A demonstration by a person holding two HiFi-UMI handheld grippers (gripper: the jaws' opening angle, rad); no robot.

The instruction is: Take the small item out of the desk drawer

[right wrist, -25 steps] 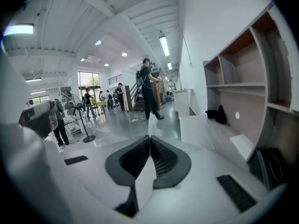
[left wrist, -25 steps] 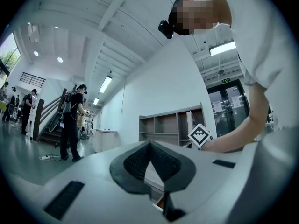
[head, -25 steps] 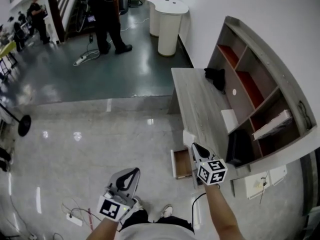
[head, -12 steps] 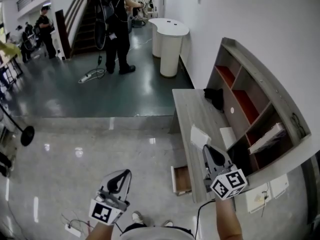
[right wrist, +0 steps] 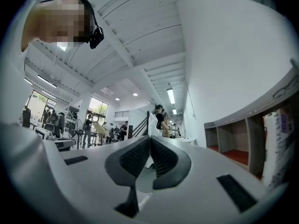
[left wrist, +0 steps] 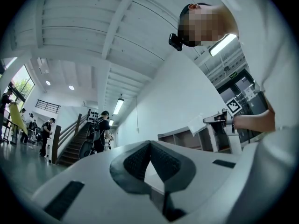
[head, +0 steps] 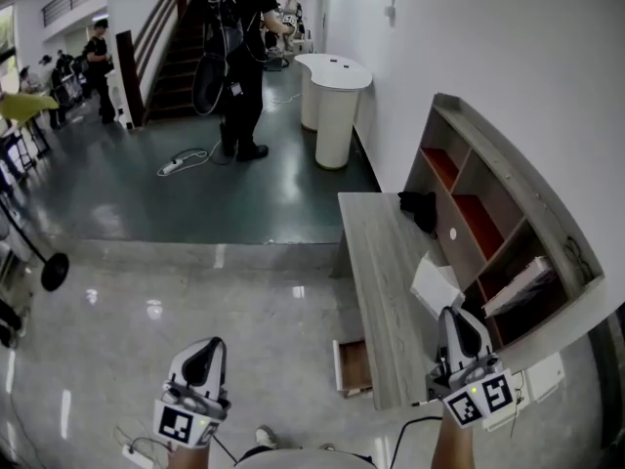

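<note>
My right gripper [head: 452, 315] is up over the front of the grey wooden desk [head: 383, 262], shut on a flat white item [head: 436, 286] that sticks out ahead of its tips. The left gripper view shows that item [left wrist: 198, 123] held aloft. In the right gripper view the jaws [right wrist: 149, 140] meet with only a pale sliver between the pads. The desk drawer [head: 353, 364] stands pulled open below the desktop edge. My left gripper [head: 207, 348] hangs out over the floor, far left of the desk. Its jaws [left wrist: 150, 143] are shut and hold nothing.
A shelf unit [head: 493, 213] with red-backed compartments stands on the desk against the wall. A black object [head: 420, 206] lies at the desk's far end. White round counters [head: 334, 91] stand further back. People [head: 242, 57] stand near the stairs, and cables [head: 181, 161] lie on the floor.
Both grippers have risen. The right one carried the white item from beside the open drawer up and to the right, over the desktop. The left one drifted lower-left in the picture.
</note>
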